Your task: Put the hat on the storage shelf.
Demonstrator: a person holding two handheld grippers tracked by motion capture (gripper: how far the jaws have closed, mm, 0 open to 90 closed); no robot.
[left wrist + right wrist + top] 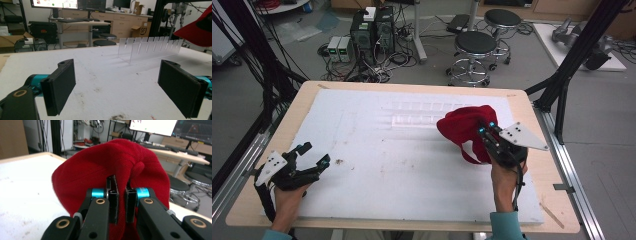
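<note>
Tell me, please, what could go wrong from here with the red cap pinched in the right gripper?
The right gripper pinches only a fold of the red cap, so the fabric might slip free. The cap's strap dangles below and could drag on the white board. The clear slotted rack stands close to the cap and may get knocked.

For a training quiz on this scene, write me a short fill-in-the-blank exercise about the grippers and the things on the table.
1. The right gripper is shut on a knitted hat whose colour is ____.
2. The left gripper has its jaws ____, with nothing between them.
3. The slotted rack on the white board is made of clear ____.

Missing words: red; open; plastic
</note>
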